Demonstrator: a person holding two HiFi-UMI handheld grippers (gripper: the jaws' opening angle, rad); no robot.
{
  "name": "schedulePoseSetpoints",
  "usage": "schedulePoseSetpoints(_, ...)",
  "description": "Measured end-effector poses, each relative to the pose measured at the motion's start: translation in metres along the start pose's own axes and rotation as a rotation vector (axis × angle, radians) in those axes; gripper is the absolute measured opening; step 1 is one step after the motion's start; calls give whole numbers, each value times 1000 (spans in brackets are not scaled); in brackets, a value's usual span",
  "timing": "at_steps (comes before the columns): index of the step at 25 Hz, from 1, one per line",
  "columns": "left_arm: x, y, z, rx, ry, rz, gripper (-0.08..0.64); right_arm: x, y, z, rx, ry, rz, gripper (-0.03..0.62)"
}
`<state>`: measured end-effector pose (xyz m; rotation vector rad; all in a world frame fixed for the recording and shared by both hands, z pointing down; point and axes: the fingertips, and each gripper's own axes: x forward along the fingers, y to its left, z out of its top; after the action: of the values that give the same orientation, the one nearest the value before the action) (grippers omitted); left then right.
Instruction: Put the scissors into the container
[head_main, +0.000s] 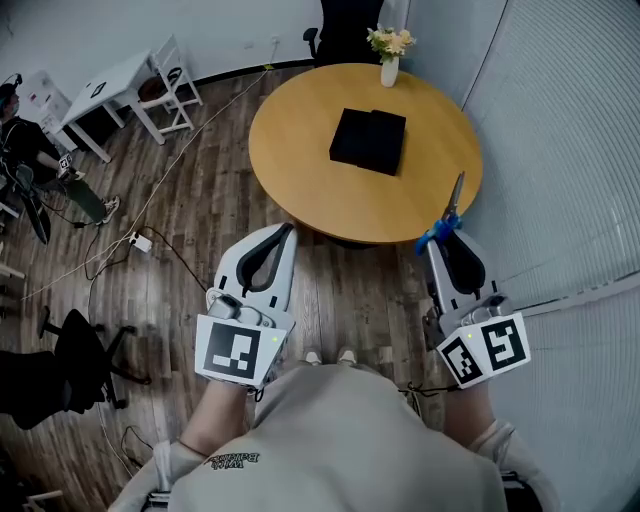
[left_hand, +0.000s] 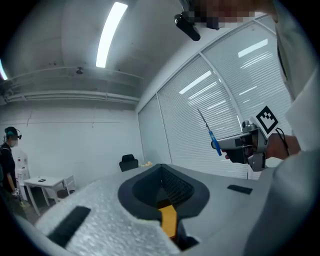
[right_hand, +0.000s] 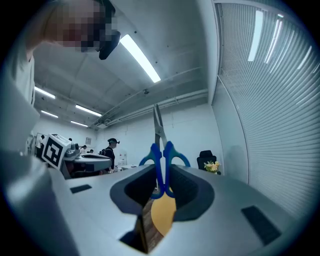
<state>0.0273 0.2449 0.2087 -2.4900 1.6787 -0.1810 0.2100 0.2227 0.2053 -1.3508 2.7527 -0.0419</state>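
Scissors with blue plastic handles and bare steel blades are clamped in the right claw. It grips them by the handle loops, and the blades stick out past its tips toward 12 o'clock in the head view. The right gripper view agrees: the loops are pinched between the jaws, and the closed blades run straight ahead along the claw's own line.

The black square container rests near the middle of the round wooden table. It is well apart from the scissors, at about 11 o'clock from the right claw. The carry therefore has to go forward and a little leftward, blade tips leading.

The left claw is closed on nothing and hangs short of the table, with the container at its 1 o'clock. It seems about as far off, but the right one holds the load. The task looks roughly halfway: grasped, not yet delivered.
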Motion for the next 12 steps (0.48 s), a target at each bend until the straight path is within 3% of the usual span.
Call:
schedulePoseSetpoints(6, 11, -11, -8, -7, 16, 1, 21, -1, -18, -5, 12, 1, 19, 95)
schedulePoseSetpoints(12, 17, -18, -14, 7, 49, 49, 21, -1, -36, -13, 19, 4, 46, 94)
